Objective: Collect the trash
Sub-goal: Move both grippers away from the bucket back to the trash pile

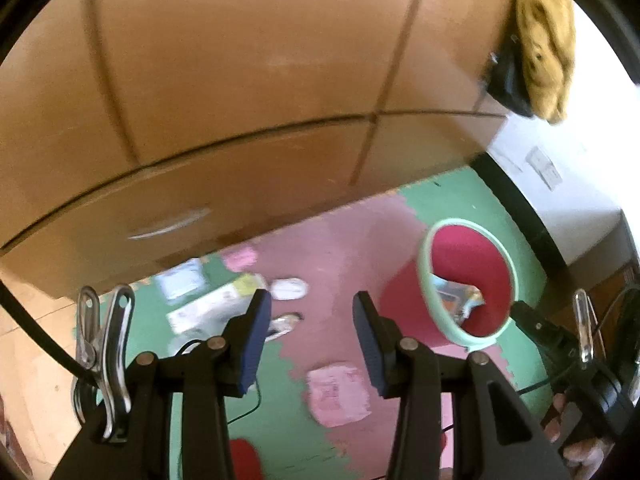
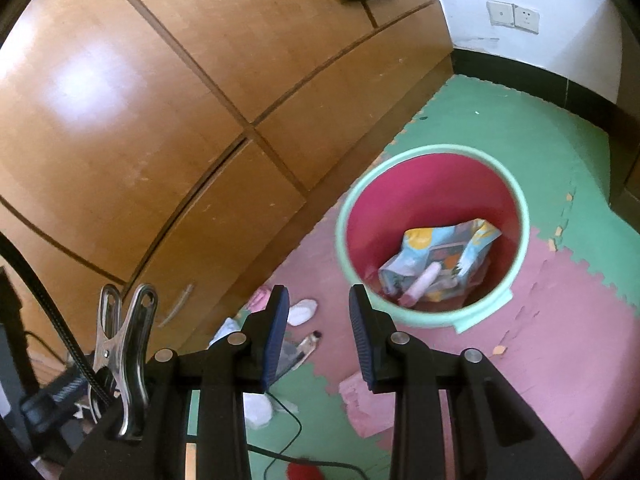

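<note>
Looking through the left wrist view, the left hand-held gripper (image 1: 312, 332) fills the lower middle of the frame with its jaws apart and nothing between them, so it is released. Beyond its pads, trash lies scattered on the foam floor mat (image 1: 452, 200): a pink packet (image 1: 338, 394) just below centre, a white-and-green carton (image 1: 212, 304) at lower left, a small pink scrap (image 1: 239, 258) and a pale blue wrapper (image 1: 182, 280) above it near the foot of the wooden cabinet (image 1: 240, 80). The red bin (image 1: 466, 280) with its mint rim sits at centre right, and the right hand-held gripper (image 1: 520, 312) reaches in from the lower right edge, close by the rim.

In the right wrist view, that gripper (image 2: 318, 334) shows at lower centre, jaws parted and empty too. The bin stands upright at centre right, already holding a colourful bag (image 2: 440, 256) and a pink tube (image 2: 420, 280). The pink packet shows partly at bottom centre, just behind the right finger, with a white round piece (image 2: 302, 312) left of the gap.

With both grippers free, the step in hand is likely picking a next piece. The pink packet lies flat, so the next move calls for coming down low and pinching an edge, then carrying it over the rim.
</note>
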Demonstrator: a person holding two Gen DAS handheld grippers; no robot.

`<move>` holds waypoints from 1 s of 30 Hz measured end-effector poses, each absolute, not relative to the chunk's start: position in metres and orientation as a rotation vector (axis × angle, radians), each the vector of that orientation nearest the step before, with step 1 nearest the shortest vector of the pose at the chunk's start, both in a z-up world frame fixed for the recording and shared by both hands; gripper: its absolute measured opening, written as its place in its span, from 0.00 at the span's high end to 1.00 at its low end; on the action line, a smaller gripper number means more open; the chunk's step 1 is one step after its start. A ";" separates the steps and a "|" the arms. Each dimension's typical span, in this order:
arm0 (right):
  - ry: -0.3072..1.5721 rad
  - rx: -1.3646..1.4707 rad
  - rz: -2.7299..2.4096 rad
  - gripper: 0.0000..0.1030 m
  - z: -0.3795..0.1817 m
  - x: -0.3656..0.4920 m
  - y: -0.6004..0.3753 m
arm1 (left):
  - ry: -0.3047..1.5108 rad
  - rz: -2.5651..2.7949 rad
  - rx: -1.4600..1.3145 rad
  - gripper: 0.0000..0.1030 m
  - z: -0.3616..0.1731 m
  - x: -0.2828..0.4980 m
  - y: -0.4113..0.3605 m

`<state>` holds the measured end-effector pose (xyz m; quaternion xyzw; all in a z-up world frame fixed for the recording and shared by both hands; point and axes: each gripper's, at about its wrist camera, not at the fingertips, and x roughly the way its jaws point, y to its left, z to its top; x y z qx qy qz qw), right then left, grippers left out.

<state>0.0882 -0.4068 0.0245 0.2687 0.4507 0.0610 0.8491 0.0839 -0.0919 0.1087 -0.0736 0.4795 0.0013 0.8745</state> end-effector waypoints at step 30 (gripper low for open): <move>1.071 0.356 0.304 0.69 -0.026 0.098 -0.277 | 1.101 0.288 -0.350 0.57 -0.003 0.028 0.122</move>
